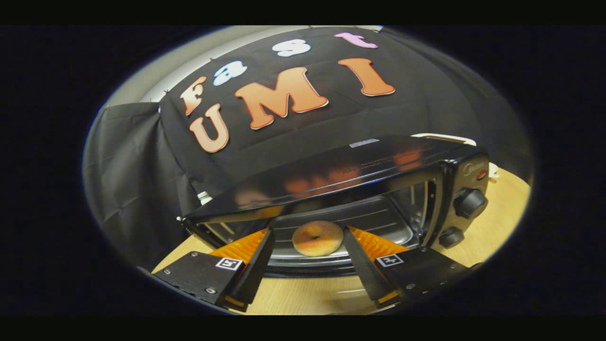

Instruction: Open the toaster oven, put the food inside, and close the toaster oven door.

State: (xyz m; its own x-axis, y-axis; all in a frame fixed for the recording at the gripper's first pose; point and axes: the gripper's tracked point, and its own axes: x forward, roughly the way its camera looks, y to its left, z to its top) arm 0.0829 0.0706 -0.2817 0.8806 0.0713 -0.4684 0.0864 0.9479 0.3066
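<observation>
The black toaster oven (341, 166) stands on a wooden table with its front open, so I look straight into the chamber. A round golden bagel (317, 238) lies on the metal tray (378, 219) near the front of the chamber. My gripper (308, 231) is open, its fingertips at the oven's mouth on either side of the bagel. The left finger (259, 258) stands clear of the bagel. The right finger (356, 255) is very close to its edge. Neither finger visibly presses on it.
Two black knobs (470, 203) (450, 237) sit on the oven's right panel under a small red light (481, 174). The wooden table (492, 222) extends to the right of the oven and below the fingers. Black cloth walls the booth behind.
</observation>
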